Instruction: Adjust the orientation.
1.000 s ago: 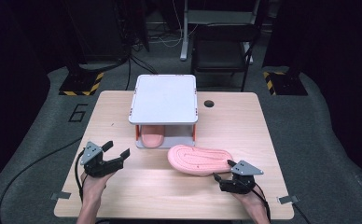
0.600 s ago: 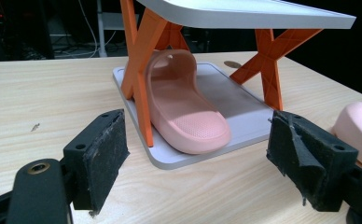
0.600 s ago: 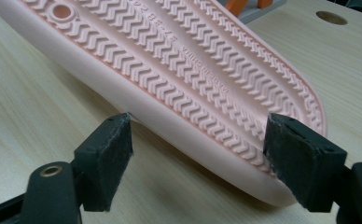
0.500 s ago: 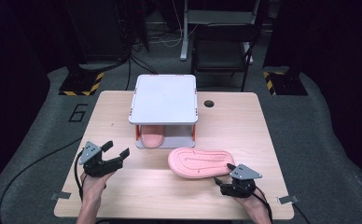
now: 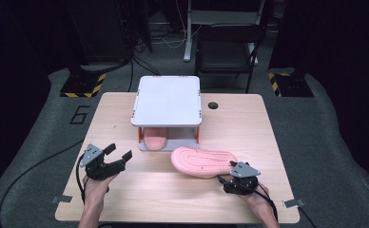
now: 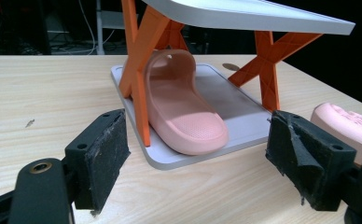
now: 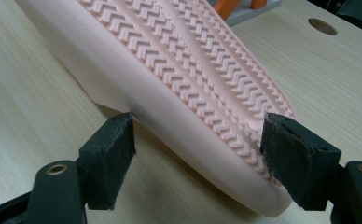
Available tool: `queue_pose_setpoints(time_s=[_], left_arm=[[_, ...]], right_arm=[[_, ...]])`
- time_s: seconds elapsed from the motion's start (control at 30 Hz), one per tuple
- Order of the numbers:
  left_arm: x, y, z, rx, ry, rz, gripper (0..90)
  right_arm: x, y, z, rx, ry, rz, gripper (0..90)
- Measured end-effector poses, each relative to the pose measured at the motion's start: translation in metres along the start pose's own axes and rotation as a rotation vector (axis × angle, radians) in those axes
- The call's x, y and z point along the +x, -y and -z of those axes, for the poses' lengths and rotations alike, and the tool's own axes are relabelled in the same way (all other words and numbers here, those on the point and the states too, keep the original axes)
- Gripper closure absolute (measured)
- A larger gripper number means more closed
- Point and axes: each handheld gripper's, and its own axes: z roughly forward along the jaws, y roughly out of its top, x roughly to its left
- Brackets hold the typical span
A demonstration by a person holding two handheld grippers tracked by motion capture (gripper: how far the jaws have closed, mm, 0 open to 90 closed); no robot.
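A pink slipper [image 5: 199,160] lies sole up on the table right of centre, its zigzag tread [image 7: 179,60] facing up. My right gripper [image 5: 224,175] is at its near end, with both pads against the rim, shut on it [image 7: 198,144]. A second pink slipper [image 5: 155,141] lies right way up on the lower shelf [image 6: 235,107] of a white rack with orange legs [image 5: 167,99]. My left gripper [image 5: 119,152] rests at the table's left, open, with nothing between its pads [image 6: 198,154]; it faces the rack.
The wooden table [image 5: 173,199] has a round hole [image 5: 213,105] behind the rack at the right. A dark chair [image 5: 228,52] stands beyond the far edge. The upturned slipper's toe [image 6: 351,123] lies close to the rack's right front leg.
The right gripper has edged slightly in on the upturned slipper's near end. The slipper and the left gripper have stayed put.
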Motion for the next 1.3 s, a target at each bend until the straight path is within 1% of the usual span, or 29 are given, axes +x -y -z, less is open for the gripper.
queue_pose_setpoints(time_s=[0.03, 0.1, 0.2, 0.23, 0.27, 0.37, 0.4, 0.47, 0.5, 0.53, 0.57, 0.6, 0.63, 0.77, 0.8, 0.83, 0.87, 0.9, 0.93, 0.97, 1.0, 1.03, 1.07, 1.1, 1.13, 1.23, 1.27, 1.3], left_arm=[[0.000, 0.000, 0.000, -0.004, -0.003, 0.002, 20.2], [0.001, 0.001, 0.000, 0.000, -0.003, 0.005, 20.2], [0.002, 0.002, 0.000, -0.003, -0.004, 0.010, 20.2], [0.002, 0.002, 0.000, -0.003, -0.005, 0.012, 20.2], [0.002, 0.002, 0.000, -0.005, -0.007, 0.012, 20.2], [0.002, 0.002, 0.000, -0.004, -0.007, 0.014, 20.3], [0.002, 0.002, 0.000, -0.003, -0.007, 0.015, 20.3], [0.003, 0.002, 0.000, 0.000, -0.007, 0.016, 20.3], [0.003, 0.002, 0.001, 0.007, -0.004, 0.015, 20.3], [0.004, 0.002, 0.001, 0.000, -0.007, 0.016, 20.3], [0.004, 0.002, 0.001, 0.001, -0.012, 0.019, 20.3], [0.004, 0.002, 0.001, -0.001, -0.012, 0.022, 20.3], [0.005, 0.002, 0.001, -0.005, -0.016, 0.022, 20.3], [0.007, 0.002, 0.002, 0.002, -0.019, 0.027, 20.3], [0.007, 0.003, 0.002, -0.002, -0.023, 0.028, 20.3], [0.007, 0.003, 0.002, -0.002, -0.025, 0.029, 20.3], [0.007, 0.003, 0.002, -0.002, -0.025, 0.029, 20.3], [0.007, 0.003, 0.003, 0.001, -0.023, 0.029, 20.3], [0.007, 0.003, 0.003, -0.005, -0.023, 0.032, 20.3], [0.008, 0.002, 0.003, 0.000, -0.020, 0.031, 20.4], [0.007, 0.003, 0.003, -0.008, -0.024, 0.034, 20.4], [0.008, 0.002, 0.003, -0.008, -0.024, 0.035, 20.4], [0.008, 0.002, 0.003, -0.006, -0.023, 0.035, 20.4], [0.008, 0.002, 0.004, -0.005, -0.027, 0.037, 20.4], [0.008, 0.002, 0.003, -0.009, -0.025, 0.036, 20.4], [0.008, 0.003, 0.003, 0.000, -0.022, 0.034, 20.4], [0.007, 0.003, 0.002, -0.003, -0.026, 0.033, 20.4], [0.007, 0.003, 0.002, -0.006, -0.025, 0.033, 20.4]], right_arm=[[-0.002, 0.000, -0.001, -0.011, 0.003, -0.013, 25.3], [-0.005, -0.001, -0.003, -0.015, -0.007, -0.011, 25.2], [-0.012, -0.001, -0.005, -0.042, -0.016, -0.011, 24.7], [-0.013, -0.002, -0.006, -0.054, -0.011, -0.024, 24.5], [-0.015, -0.003, -0.006, -0.053, -0.015, -0.026, 24.5], [-0.018, -0.005, -0.008, -0.079, -0.012, -0.047, 24.6], [-0.020, -0.007, -0.008, -0.077, -0.013, -0.038, 24.9], [-0.021, -0.008, -0.010, -0.089, -0.002, -0.039, 27.4], [-0.023, -0.009, -0.012, -0.074, 0.010, -0.015, 29.0], [-0.023, -0.009, -0.014, -0.066, 0.018, -0.020, 29.5], [-0.024, -0.010, -0.015, -0.048, 0.016, -0.016, 30.0], [-0.025, -0.010, -0.017, -0.045, 0.013, -0.025, 30.6], [-0.026, -0.010, -0.019, -0.053, 0.021, -0.021, 31.8], [-0.027, -0.012, -0.018, -0.053, 0.026, -0.017, 35.9], [-0.026, -0.012, -0.017, -0.060, 0.028, -0.019, 37.4], [-0.026, -0.013, -0.015, -0.065, 0.029, -0.004, 40.6], [-0.026, -0.013, -0.015, -0.065, 0.029, -0.004, 40.6], [-0.025, -0.013, -0.013, -0.065, 0.032, -0.016, 42.2], [-0.024, -0.014, -0.011, -0.064, 0.026, -0.009, 44.2], [-0.023, -0.014, -0.008, -0.077, 0.026, -0.012, 47.4], [-0.022, -0.014, -0.006, -0.088, 0.021, -0.014, 50.6], [-0.021, -0.013, 0.000, -0.096, 0.012, -0.026, 55.8], [-0.020, -0.013, 0.002, -0.115, 0.003, -0.028, 58.3], [-0.019, -0.013, 0.007, -0.132, -0.011, -0.040, 59.4], [-0.019, -0.012, 0.010, -0.144, -0.040, -0.053, 59.8], [-0.012, -0.008, 0.019, -0.130, -0.043, -0.007, 60.6], [-0.010, -0.006, 0.021, -0.136, -0.036, 0.003, 60.7], [-0.009, -0.004, 0.023, -0.136, -0.030, -0.003, 60.8]])
